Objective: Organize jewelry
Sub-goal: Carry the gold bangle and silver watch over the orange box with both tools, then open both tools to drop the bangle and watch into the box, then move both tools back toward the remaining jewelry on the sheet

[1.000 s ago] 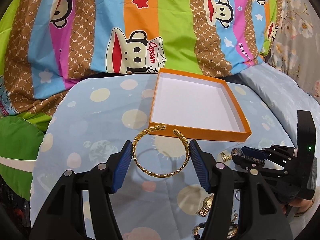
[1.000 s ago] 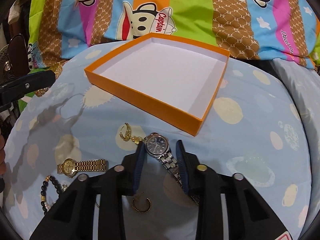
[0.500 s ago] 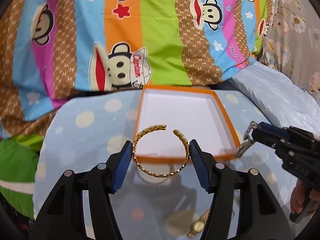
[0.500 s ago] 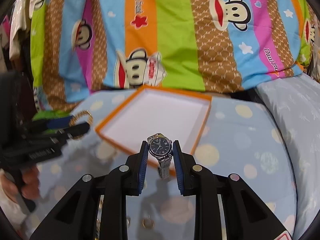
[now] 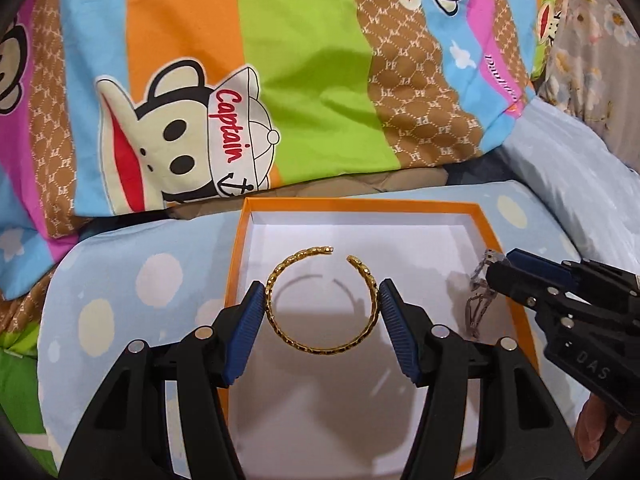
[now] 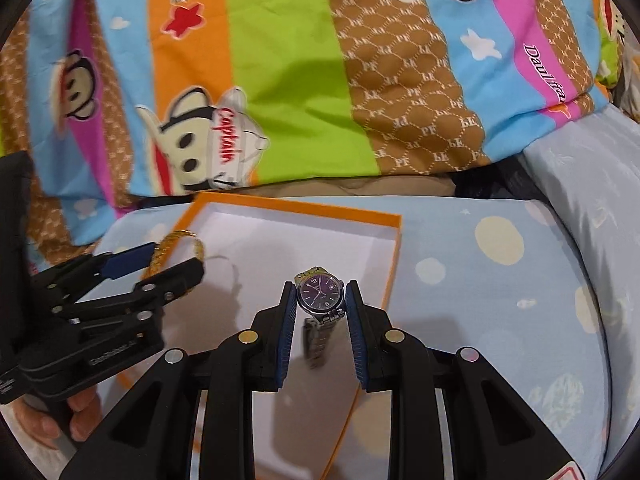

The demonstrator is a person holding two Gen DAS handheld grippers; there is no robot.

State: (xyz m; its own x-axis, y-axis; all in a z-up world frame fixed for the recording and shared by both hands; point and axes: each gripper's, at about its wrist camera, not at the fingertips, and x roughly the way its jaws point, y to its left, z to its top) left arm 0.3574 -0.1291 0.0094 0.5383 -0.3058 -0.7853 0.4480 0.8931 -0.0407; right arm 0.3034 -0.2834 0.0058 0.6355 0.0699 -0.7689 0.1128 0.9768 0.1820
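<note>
The left gripper [image 5: 322, 308] pinches a gold bangle [image 5: 320, 300] over the orange box [image 5: 236, 272]. The right gripper [image 6: 320, 312] squeezes a watch [image 6: 319, 295] over the box's right side.

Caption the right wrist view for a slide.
Right tool holds a silver watch over the orange box.

"Captain" on blanket [image 5: 236, 128] monkey's cap; "DAS" on right gripper [image 5: 490, 280]
</note>
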